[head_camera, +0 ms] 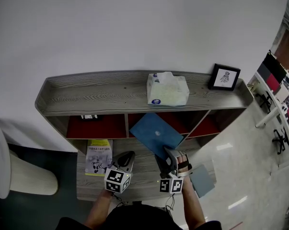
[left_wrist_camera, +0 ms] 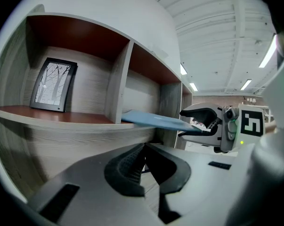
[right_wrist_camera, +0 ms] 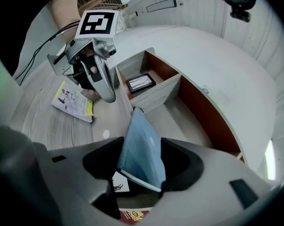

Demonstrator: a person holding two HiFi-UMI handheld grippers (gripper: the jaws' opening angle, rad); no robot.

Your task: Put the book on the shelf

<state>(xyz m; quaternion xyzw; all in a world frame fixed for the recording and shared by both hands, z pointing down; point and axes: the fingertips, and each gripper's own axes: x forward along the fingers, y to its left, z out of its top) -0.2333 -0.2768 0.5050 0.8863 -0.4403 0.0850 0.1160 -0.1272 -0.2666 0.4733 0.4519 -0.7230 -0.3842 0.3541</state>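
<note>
The blue book (head_camera: 156, 134) lies with its far edge inside the middle compartment of the shelf (head_camera: 86, 92), so the fingers (right_wrist_camera: 185, 166) of your right gripper (head_camera: 170, 158) stand apart around its near end, while your left gripper (head_camera: 127, 157) waits before the shelf, fingers together, empty.

A plain white wall (head_camera: 134, 28) fills the top of your head view. Below it stands a grey wood-grain shelf unit (head_camera: 86, 92) with red-lined compartments. Glossy pale floor (head_camera: 240, 166) shows lower right, catching light. Your left gripper view shows ceiling strip lights (left_wrist_camera: 246, 84) upper right.
</note>
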